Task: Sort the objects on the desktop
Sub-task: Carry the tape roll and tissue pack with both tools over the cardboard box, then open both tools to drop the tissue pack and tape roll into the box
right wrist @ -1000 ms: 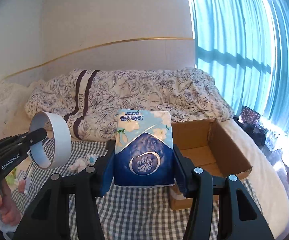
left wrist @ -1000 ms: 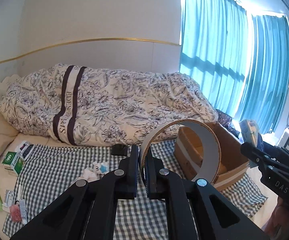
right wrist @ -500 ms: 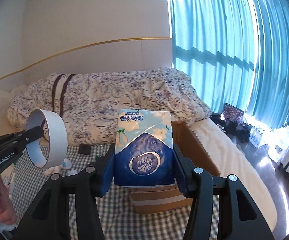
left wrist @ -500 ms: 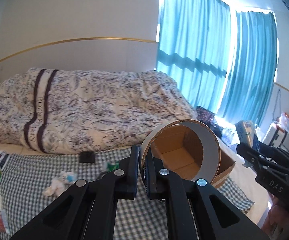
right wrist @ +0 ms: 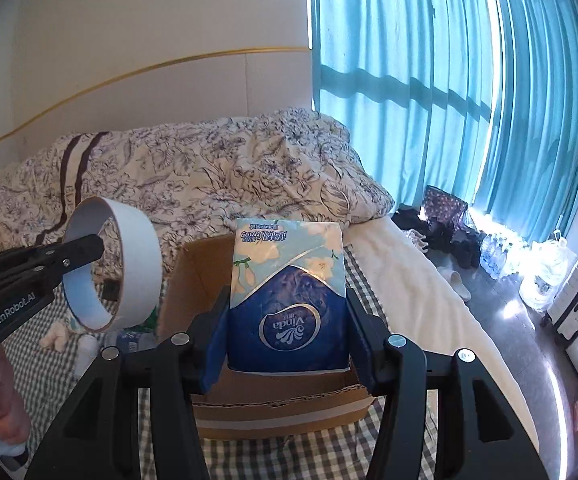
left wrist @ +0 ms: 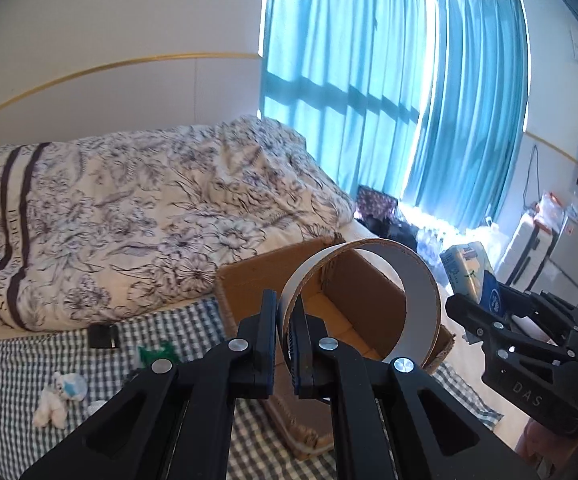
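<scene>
Blue-and-white soft tissue pack (right wrist: 287, 296) clamped upright in right hand-held gripper (right wrist: 285, 336), above open brown cardboard box (right wrist: 209, 272) on the bed. White cardboard tape ring (left wrist: 363, 300) pinched by its wall in left hand-held gripper (left wrist: 285, 336), raised level over the box's left edge.

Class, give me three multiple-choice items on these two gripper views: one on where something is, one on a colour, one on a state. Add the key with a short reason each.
1. The cardboard box sits on:
A. checked cloth
B. bare floor
C. a shelf

2. The curtains are:
A. red
B. teal
C. grey

3. The right gripper is:
A. open, holding nothing
B. shut on the tissue pack
C. out of view

Key:
1 A: checked cloth lies under the box.
2 B: the lit fabric is teal.
3 B: the fingers press both sides of the tissue pack.
</scene>
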Demonstrator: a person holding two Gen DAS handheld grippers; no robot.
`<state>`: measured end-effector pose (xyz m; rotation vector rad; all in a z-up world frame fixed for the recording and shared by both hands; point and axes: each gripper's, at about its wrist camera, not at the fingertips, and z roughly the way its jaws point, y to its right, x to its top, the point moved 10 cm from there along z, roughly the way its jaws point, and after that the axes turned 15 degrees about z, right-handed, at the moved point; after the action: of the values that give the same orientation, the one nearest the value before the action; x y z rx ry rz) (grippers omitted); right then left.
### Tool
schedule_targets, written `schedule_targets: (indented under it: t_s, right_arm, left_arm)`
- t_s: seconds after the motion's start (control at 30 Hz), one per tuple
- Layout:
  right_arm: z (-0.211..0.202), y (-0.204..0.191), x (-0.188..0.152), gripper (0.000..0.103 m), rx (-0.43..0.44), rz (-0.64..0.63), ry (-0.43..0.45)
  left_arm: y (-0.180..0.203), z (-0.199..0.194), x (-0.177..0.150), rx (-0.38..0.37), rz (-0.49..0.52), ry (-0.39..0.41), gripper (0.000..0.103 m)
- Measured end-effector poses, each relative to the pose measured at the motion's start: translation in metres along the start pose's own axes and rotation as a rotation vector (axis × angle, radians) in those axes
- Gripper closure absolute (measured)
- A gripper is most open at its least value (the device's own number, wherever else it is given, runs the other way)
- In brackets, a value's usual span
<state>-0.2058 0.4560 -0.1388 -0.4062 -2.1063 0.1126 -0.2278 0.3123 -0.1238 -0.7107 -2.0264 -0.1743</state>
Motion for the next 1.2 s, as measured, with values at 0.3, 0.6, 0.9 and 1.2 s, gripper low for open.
schedule_targets:
  t_s: [0.3, 0.6, 0.9, 1.2]
  right_arm:
    - [0.039, 0.012, -0.019, 0.051, 0.002, -0.025, -0.075]
    - [0.066, 0.009, -0.039, 0.051, -0.008, -0.074, -0.14]
    - [0.07, 0.019, -0.043, 0.035, -0.044, -0.066, -0.119]
    - [0.044, 0.019, -0.022, 0.029, -0.025, -0.007, -0.038]
  left_arm:
    - [0.009, 0.061, -0.007, -0.032, -0.006, -0.073, 0.097]
    - [0.014, 0.104, -0.023, -0.043, -0.026, -0.157, 0.097]
    - [0.008, 0.117, -0.034, -0.028, -0.091, -0.198, 0.067]
    - [0.01, 0.089, -0.009, -0.021, -0.061, -0.121, 0.06]
